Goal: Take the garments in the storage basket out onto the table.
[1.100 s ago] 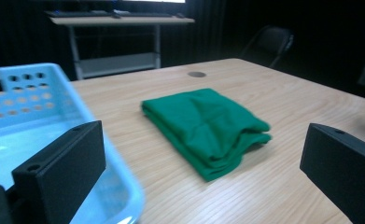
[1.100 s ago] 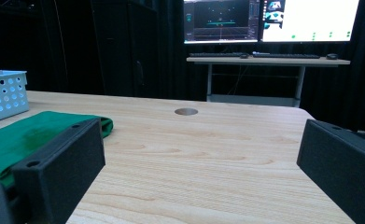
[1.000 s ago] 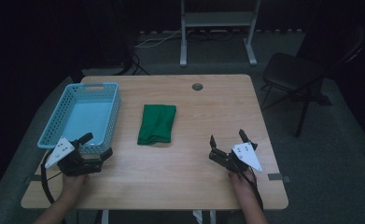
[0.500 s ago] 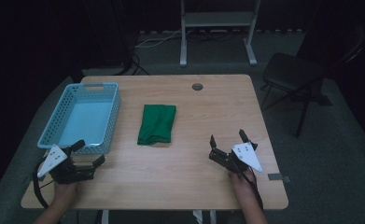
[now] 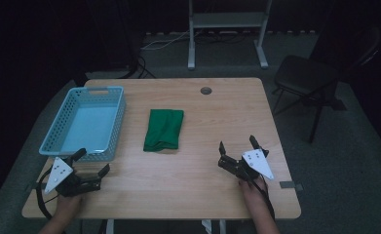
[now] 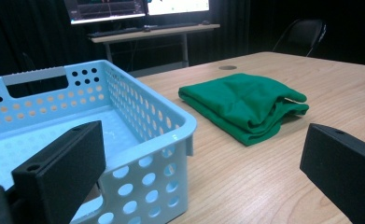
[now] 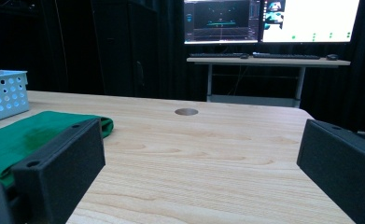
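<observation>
Both claws gape empty: left claw (image 5: 91, 163) beside the basket (image 5: 114, 124), right claw (image 5: 237, 151) near the folded green cloth (image 5: 164, 128). Risk: a shallow pinch unfolds it.

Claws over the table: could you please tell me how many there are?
2. The left claw is near the front left corner, just in front of the blue basket. The right claw is near the front right edge, right of the green cloth.
</observation>
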Demonstrator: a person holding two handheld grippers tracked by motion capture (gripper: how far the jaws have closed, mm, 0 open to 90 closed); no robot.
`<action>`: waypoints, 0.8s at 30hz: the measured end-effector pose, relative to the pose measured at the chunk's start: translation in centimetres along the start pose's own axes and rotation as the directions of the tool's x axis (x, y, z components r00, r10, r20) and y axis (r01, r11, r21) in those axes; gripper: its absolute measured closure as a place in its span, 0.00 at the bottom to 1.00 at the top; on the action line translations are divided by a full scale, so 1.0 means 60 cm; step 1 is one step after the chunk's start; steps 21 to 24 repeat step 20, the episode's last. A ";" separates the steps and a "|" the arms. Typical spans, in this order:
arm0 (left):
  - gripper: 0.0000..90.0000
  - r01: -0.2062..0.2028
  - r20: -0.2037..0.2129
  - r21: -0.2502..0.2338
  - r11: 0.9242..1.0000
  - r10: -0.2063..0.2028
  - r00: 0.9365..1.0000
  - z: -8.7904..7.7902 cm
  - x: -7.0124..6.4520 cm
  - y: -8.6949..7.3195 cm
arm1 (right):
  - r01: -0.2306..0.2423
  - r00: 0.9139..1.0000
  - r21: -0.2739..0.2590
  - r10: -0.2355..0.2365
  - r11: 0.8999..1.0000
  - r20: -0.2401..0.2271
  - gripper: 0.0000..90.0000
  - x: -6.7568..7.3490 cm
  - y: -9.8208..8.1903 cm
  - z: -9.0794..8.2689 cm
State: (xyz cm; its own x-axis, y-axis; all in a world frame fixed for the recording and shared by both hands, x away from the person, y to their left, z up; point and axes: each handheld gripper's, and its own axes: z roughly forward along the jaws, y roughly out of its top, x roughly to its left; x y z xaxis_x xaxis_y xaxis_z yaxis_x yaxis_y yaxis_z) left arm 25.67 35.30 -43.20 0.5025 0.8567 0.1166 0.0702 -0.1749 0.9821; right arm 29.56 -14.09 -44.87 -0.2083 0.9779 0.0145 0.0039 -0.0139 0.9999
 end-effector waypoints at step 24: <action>0.00 -0.025 0.050 0.058 0.998 0.022 0.999 0.005 -0.006 0.000 | -0.006 1.000 0.004 0.006 1.000 0.000 0.00 0.000 0.000 0.000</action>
